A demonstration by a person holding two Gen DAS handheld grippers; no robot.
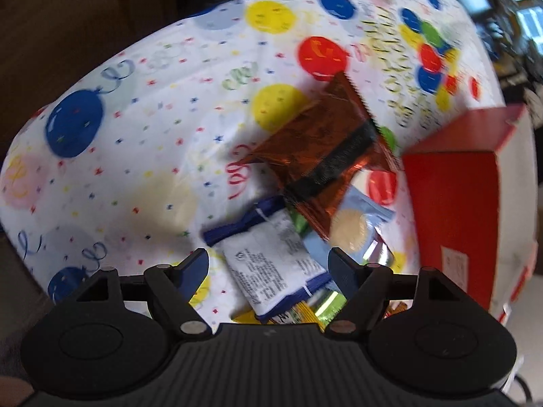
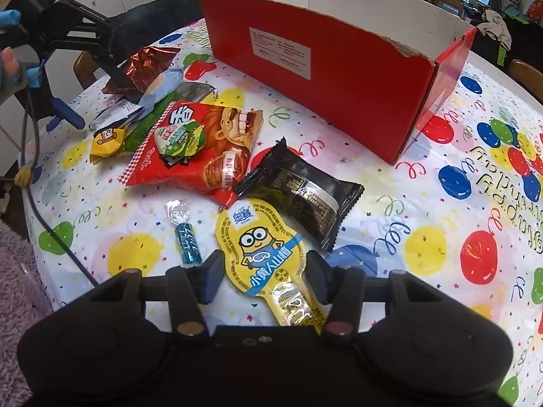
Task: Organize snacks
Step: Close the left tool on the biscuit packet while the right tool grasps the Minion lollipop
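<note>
in the right wrist view, at the upper left of the frame, the left gripper (image 2: 91, 78) hangs over a heap of packets, its jaws spread with nothing pinched between them. under it lie a crinkled copper-brown foil packet (image 2: 144, 68), a pale blue wrapper (image 2: 163, 84) and a small white sachet with blue ends (image 2: 117, 113). if those jaws close here they may catch two overlapping packets at once, or slide off the slick foil.

towards the centre sits a puffy red snack bag with a cartoon ape (image 2: 197, 149), then a small twisted blue candy (image 2: 185, 240) at lower centre-left. at the bottom centre the right gripper (image 2: 264, 276) straddles a flat yellow cartoon-character packet (image 2: 263, 251); its jaws stand close on either side, but i cannot tell whether the pads press it. thin and flat on the balloon-print tablecloth (image 2: 441, 244), it could buckle or slip out, and its upper edge touches a black foil packet (image 2: 302, 193) that may be dragged along.

at the upper right stands the open red cardboard box (image 2: 339, 78), no snacks visible inside from here.
</note>
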